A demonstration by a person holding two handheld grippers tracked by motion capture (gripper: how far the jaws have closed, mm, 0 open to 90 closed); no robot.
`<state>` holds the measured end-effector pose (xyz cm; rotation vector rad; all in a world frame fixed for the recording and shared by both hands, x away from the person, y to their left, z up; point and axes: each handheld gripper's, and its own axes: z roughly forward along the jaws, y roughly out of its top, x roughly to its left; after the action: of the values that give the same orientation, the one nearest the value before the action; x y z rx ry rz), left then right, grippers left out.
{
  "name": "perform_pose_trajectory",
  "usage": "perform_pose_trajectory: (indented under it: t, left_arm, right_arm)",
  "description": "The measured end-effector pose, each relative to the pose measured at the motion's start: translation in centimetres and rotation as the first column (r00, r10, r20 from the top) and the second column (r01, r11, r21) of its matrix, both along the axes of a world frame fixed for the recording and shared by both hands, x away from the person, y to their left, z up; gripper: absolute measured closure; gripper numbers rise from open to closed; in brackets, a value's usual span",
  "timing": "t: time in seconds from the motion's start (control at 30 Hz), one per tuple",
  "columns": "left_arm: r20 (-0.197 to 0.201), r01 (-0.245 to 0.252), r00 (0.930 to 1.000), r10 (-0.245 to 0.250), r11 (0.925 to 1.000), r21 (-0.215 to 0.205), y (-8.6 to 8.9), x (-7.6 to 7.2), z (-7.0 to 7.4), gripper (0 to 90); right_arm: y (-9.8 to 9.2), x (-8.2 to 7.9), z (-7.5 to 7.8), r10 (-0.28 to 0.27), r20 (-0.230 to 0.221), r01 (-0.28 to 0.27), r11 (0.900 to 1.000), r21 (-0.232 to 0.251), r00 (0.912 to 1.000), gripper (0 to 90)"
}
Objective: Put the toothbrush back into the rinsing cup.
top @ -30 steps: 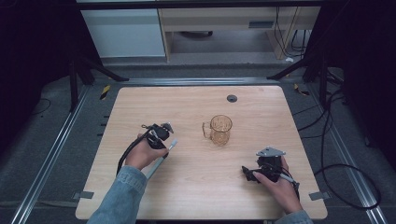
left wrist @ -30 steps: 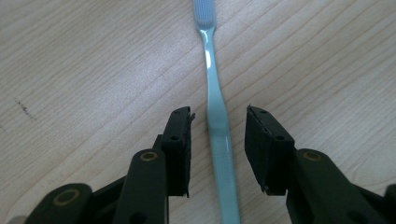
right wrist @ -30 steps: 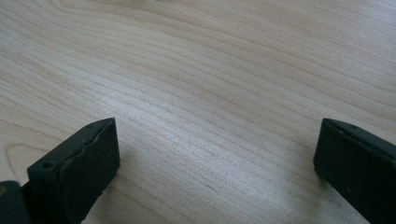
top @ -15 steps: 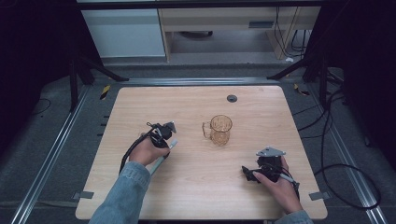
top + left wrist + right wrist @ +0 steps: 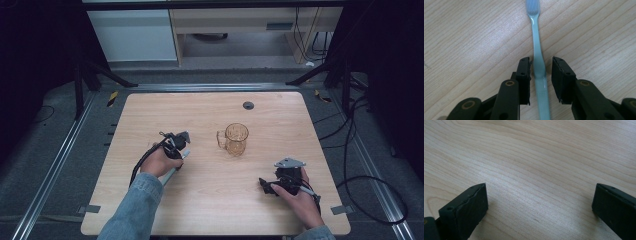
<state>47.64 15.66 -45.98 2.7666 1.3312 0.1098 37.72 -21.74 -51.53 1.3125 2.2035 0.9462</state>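
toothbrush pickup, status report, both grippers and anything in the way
Left gripper jaws closing around toothbrush handle, not clamped yet. Right gripper open, nothing between its jaws. Glass mug stands apart, not in the way.

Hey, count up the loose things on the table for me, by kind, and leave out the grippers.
Toothbrush, pale blue-green, lying flat: 1
Glass mug, amber, with a handle, upright: 1
Total: 2
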Motion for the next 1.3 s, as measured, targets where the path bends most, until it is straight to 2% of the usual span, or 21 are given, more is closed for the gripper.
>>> perform_pose_trajectory:
  t: [0.3, 0.63, 0.93, 1.17, 1.3]
  left_arm:
    - [-0.007, -0.01, 0.9999, 0.01, 0.9997, -0.02, 0.3, 0.1, 0.05, 71.7]
    - [-0.014, -0.01, 0.9999, 0.01, 0.9998, -0.019, 0.42, 0.18, -0.2, 73.0]
    - [-0.015, -0.008, 0.9999, 0.007, 0.9997, -0.023, 0.39, 0.21, -0.38, 77.5]
    - [0.0, 0.004, 1.0, -0.004, 0.9998, -0.021, 0.28, 0.05, -0.33, 78.3]
    - [0.028, 0.007, 0.9996, -0.006, 0.9994, -0.034, 0.39, -0.11, 0.24, 78.4]
  right_arm:
    - [0.0, 0.0, 0.0, 0.0, 0.0, 0.0, 1.0, 0.0, 1.0, 0.7]
    - [0.0, 0.0, 0.0, 0.0, 0.0, 0.0, 1.0, 0.0, 1.0, 0.7]
    - [-0.01, 0.01, 0.0, 0.001, 0.001, -0.001, 1.0, -0.001, 1.0, 0.7]
    - [0.0, 0.0, 0.0, 0.001, 0.001, -0.001, 1.0, 0.0, 1.0, 0.7]
    - [-0.01, 0.01, 0.0, 0.001, 0.001, -0.001, 1.0, -0.001, 1.0, 0.7]
